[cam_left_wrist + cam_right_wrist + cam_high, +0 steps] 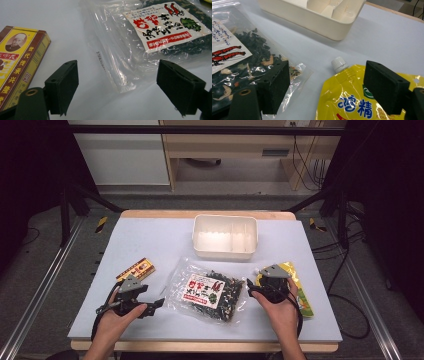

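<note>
A clear bag of dried seaweed and shrimp point(207, 292) point(150, 32) point(242, 62) with a white and red label lies flat at the table's front centre. My left gripper point(154, 307) point(118, 72) is open just left of it, and the bag's corner lies between the jaws, untouched. A yellow spouted pouch point(296, 287) point(352, 102) with a white cap point(339, 63) lies at the front right. Over the pouch's near-left end my right gripper point(260, 279) point(329, 75) stands open and holds nothing; its left jaw is above the bag's edge.
A white divided container point(225, 237) point(312, 12) stands at the back centre of the grey mat point(150, 240). A yellow and brown carton point(136, 270) point(17, 60) lies left of the bag. Dark frame posts and cables flank the table.
</note>
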The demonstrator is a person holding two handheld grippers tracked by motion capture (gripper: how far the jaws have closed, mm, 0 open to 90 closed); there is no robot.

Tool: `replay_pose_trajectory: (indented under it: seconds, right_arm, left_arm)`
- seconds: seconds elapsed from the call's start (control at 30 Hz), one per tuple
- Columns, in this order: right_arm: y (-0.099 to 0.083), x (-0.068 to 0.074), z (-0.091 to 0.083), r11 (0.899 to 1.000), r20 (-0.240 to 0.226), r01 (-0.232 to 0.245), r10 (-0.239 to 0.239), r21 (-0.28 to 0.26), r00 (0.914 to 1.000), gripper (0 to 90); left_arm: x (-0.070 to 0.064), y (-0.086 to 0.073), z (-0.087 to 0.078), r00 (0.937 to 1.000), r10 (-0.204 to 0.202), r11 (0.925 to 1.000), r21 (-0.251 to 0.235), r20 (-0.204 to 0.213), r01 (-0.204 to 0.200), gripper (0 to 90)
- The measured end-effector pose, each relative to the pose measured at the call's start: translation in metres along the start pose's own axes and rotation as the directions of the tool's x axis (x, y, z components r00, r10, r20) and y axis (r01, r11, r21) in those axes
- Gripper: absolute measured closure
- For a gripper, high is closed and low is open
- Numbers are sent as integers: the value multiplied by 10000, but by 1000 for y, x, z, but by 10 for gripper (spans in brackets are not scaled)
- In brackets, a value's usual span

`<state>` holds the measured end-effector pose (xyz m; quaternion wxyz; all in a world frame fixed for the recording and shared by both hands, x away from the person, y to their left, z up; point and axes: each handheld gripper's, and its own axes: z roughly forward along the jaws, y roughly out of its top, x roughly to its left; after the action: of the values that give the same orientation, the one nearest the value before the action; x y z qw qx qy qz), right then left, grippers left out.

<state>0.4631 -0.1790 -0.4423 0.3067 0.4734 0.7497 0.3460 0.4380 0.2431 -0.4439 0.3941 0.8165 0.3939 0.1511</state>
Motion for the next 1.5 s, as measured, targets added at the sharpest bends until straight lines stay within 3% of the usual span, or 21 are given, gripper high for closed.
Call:
replay_pose_trajectory:
  seconds: [0.23, 0.43, 0.57, 0.6, 1.1, 1.3, 1.5]
  right_arm:
    - [0, 1, 2, 9999, -7, 134, -134, 66, 9999, 215]
    - [-1, 2, 2, 9998, -25, 146, -146, 105, 9999, 213]
    - [0, 3, 2, 9998, -28, 147, -147, 147, 9999, 212]
    - [0, 4, 2, 9997, -56, 199, -198, 118, 9998, 212]
    - [0, 3, 3, 9995, -70, 247, -246, 185, 9997, 203]
    - [0, 4, 4, 9993, -56, 284, -283, 249, 9996, 203]
    - [0, 6, 5, 9989, -117, 360, -357, 290, 9993, 202]
  left_arm:
    - [-5, -6, 4, 9999, 117, 9980, 614, -13, -116, 229]
    - [-5, -15, 3, 9996, -286, 9949, 963, -27, 287, 245]
    - [0, -16, 8, 9966, -819, 9919, 980, 35, 811, 303]
    - [0, -16, 9, 9968, -792, 9917, 1019, 72, 781, 334]
    - [-7, -13, 22, 9959, -896, 9918, 923, 137, 880, 372]
    - [-7, -12, 26, 9940, -1094, 9898, 928, 70, 1083, 416]
    - [-7, -12, 26, 9955, -940, 9906, 985, -114, 947, 445]
